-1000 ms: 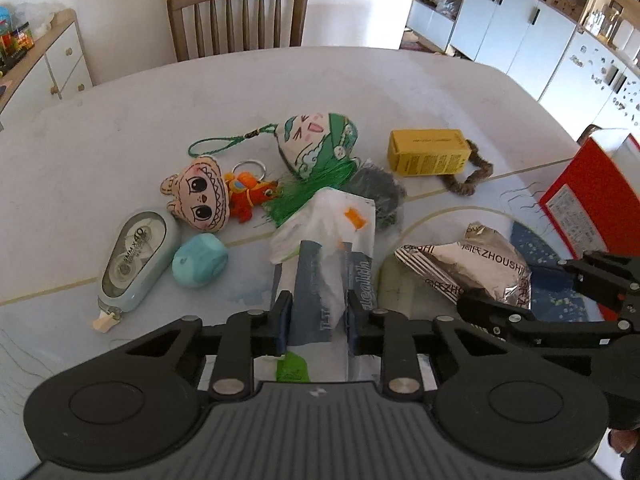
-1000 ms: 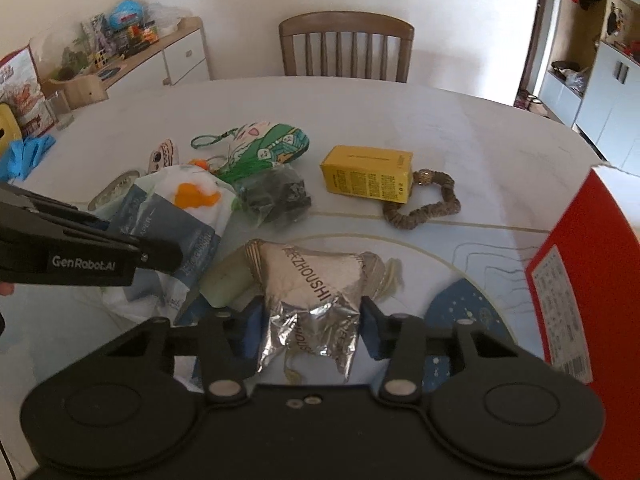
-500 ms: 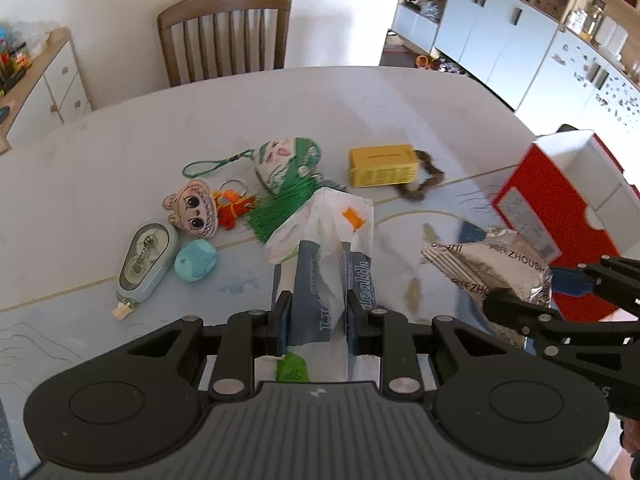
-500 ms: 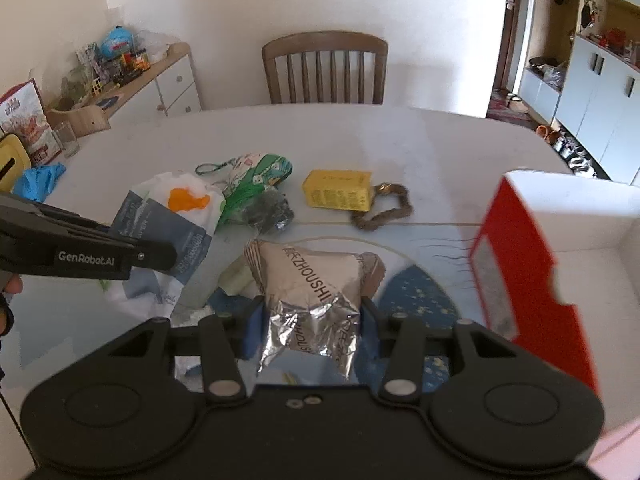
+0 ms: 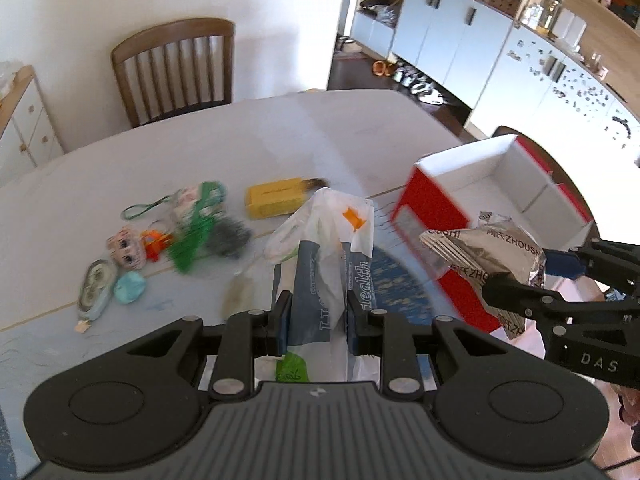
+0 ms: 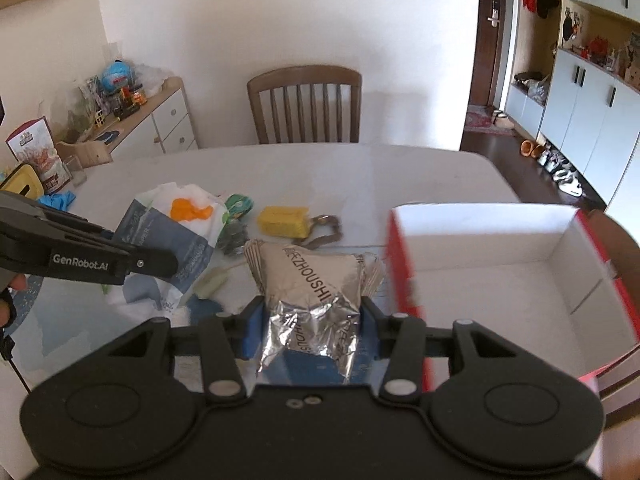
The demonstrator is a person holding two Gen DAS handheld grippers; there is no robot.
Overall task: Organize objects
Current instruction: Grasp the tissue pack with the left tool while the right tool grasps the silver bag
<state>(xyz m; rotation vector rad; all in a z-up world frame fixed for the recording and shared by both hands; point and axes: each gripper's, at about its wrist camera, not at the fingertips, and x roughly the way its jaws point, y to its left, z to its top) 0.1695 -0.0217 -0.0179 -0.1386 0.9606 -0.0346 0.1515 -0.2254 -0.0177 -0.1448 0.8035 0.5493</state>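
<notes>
Clamping a white-and-blue tissue pack (image 5: 320,280), the left gripper (image 5: 316,320) fills the bottom centre of the left view, fingers narrow against the wrapper. Lower centre of the right view: right gripper (image 6: 310,328), fingers partly spread and pressed on a crinkled foil bag (image 6: 312,288). Both items hang clear of the table (image 5: 100,168).

Left view only, centre left and blurred: tape dispenser (image 5: 93,290), teal lump (image 5: 129,287), doll-face charm (image 5: 127,247), orange figure (image 5: 155,242), green tassel (image 5: 192,240). Right view only, upper left: sideboard (image 6: 152,120) crowded with toys.

Both views: yellow box (image 5: 276,199), red carton (image 6: 500,276) with white interior, open at the top, just right of the foil bag; chair (image 6: 304,104) at the far edge.

Against the earlier frames: both loads sit higher above the table, table items appear smaller, and the carton's open interior shows where formerly only its red side did.
</notes>
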